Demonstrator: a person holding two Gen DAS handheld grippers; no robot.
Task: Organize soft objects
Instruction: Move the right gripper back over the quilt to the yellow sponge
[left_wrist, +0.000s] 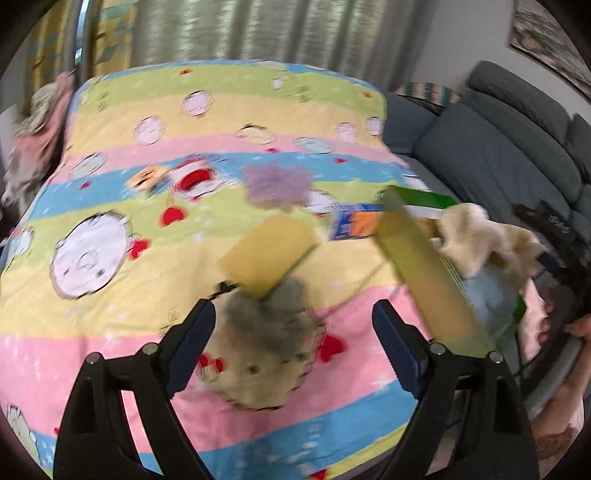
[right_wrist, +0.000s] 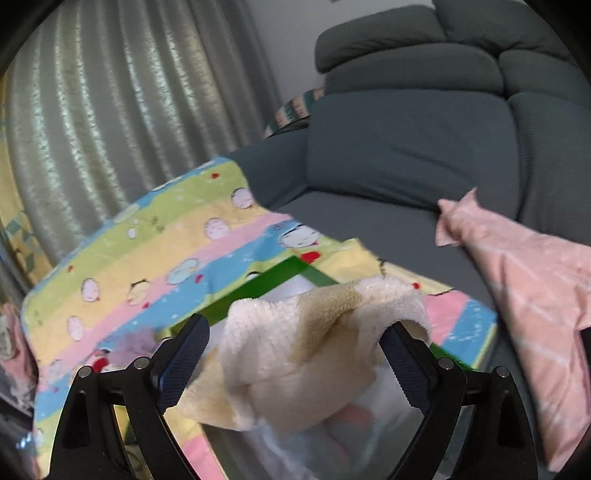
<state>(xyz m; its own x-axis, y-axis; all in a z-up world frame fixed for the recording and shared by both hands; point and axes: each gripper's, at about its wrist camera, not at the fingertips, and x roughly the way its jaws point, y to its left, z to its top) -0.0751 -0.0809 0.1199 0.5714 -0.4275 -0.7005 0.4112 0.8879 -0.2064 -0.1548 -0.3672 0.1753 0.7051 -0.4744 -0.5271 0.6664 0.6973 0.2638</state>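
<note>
My left gripper (left_wrist: 295, 332) is open above a grey and beige fluffy pad (left_wrist: 266, 343) lying on the striped cartoon blanket (left_wrist: 110, 184). A yellow sponge (left_wrist: 267, 249) and a purple fluffy pad (left_wrist: 277, 182) lie farther on. A green-rimmed box (left_wrist: 424, 266) stands at the right with a cream plush cloth (left_wrist: 484, 240) over it. In the right wrist view my right gripper (right_wrist: 295, 354) is open, with the cream plush cloth (right_wrist: 314, 354) between its fingers above the box (right_wrist: 280, 280); I cannot tell if it is gripped.
A blue and orange packet (left_wrist: 354, 223) lies by the box. A grey sofa (right_wrist: 406, 147) stands to the right with a pink pillow (right_wrist: 535, 295) on it. Curtains (right_wrist: 129, 110) hang behind. Clothes (left_wrist: 33, 136) hang at the far left.
</note>
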